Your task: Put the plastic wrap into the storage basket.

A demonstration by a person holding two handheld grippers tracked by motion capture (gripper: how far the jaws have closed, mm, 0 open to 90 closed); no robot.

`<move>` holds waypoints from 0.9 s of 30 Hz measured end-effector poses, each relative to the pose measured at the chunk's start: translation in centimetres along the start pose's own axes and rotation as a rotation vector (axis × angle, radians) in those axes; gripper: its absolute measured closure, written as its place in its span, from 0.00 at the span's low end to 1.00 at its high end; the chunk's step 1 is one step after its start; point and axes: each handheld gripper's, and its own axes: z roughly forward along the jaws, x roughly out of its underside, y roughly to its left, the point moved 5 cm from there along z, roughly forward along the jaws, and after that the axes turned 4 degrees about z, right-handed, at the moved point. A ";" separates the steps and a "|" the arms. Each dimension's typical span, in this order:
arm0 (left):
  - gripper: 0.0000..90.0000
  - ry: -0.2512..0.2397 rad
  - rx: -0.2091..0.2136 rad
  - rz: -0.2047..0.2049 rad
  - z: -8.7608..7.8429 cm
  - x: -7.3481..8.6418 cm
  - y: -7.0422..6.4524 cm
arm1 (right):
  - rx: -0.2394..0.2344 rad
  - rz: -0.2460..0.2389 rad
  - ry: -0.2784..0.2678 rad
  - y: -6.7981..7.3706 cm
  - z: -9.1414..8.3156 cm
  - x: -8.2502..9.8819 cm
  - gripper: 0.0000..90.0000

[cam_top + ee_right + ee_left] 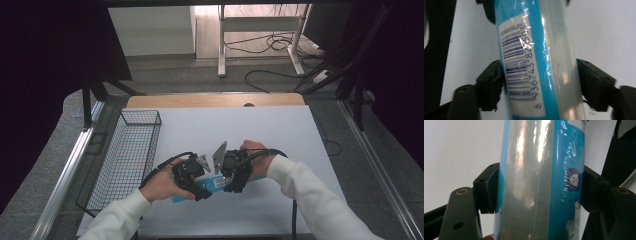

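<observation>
White table sheet [260,130], wire basket [127,155] at left. L gripper [537,190] and R gripper [539,82] both clamped on blue-clear packet [212,185]. Advise even grip, no twisting; film looks slippery.

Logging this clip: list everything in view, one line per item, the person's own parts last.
Packet: one, blue and clear shiny wrap with a white barcode label, held between both grippers above the sheet.
Wire basket: one, black mesh, left side of the table.
Sheet: one, white, covering most of the table.
Table: one, wooden edge showing at the far side.
Left gripper: one, black, jaws closed on the packet.
Right gripper: one, black, jaws closed on the packet.
Sleeves: two, white, entering from the bottom.
</observation>
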 end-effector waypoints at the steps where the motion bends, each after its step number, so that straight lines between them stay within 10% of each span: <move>1: 0.34 0.001 0.001 -0.019 -0.1 0.3 0.4 | 0.031 0.020 -0.054 -0.1 -0.9 -0.3 0.20; 8: 0.34 -0.022 -0.030 -0.079 -1.1 1.4 1.5 | 0.204 0.102 -0.237 0.3 -6.0 0.3 0.15; 14: 0.35 -0.079 -0.057 -0.132 -2.5 2.3 2.2 | 0.262 0.204 -0.336 1.8 -7.8 3.2 0.18; 27: 0.35 -0.081 -0.113 -0.191 -4.5 3.8 3.5 | 0.266 0.417 -0.384 4.0 -4.3 11.1 0.20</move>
